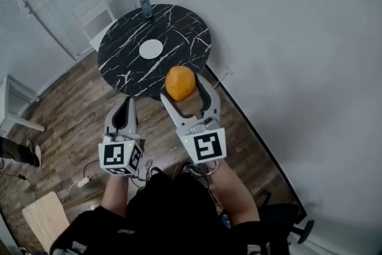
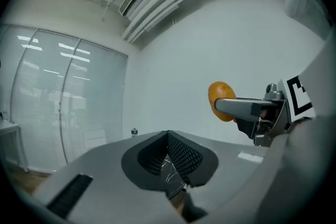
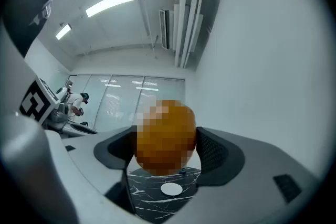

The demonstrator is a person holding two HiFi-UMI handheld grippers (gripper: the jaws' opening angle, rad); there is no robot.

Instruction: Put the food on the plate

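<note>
A round orange food item point(image 1: 180, 83) sits between the two fingers of my right gripper point(image 1: 181, 86), which is shut on it and holds it in the air above the near edge of the round black marble table point(image 1: 185, 30). A small white plate point(image 1: 151, 48) lies near the table's middle, beyond and left of the food. In the right gripper view the food point(image 3: 166, 137) fills the gap between the jaws, with the plate point(image 3: 171, 189) below it. My left gripper point(image 1: 125, 107) is shut and empty, short of the table. From the left gripper view the food point(image 2: 221, 100) shows at the right.
A dark can point(image 1: 144, 3) stands at the table's far edge. A white chair point(image 1: 95, 18) is behind the table by a glass partition. A white wall runs along the right. A wooden stool point(image 1: 42, 218) and cables lie on the wood floor at the lower left.
</note>
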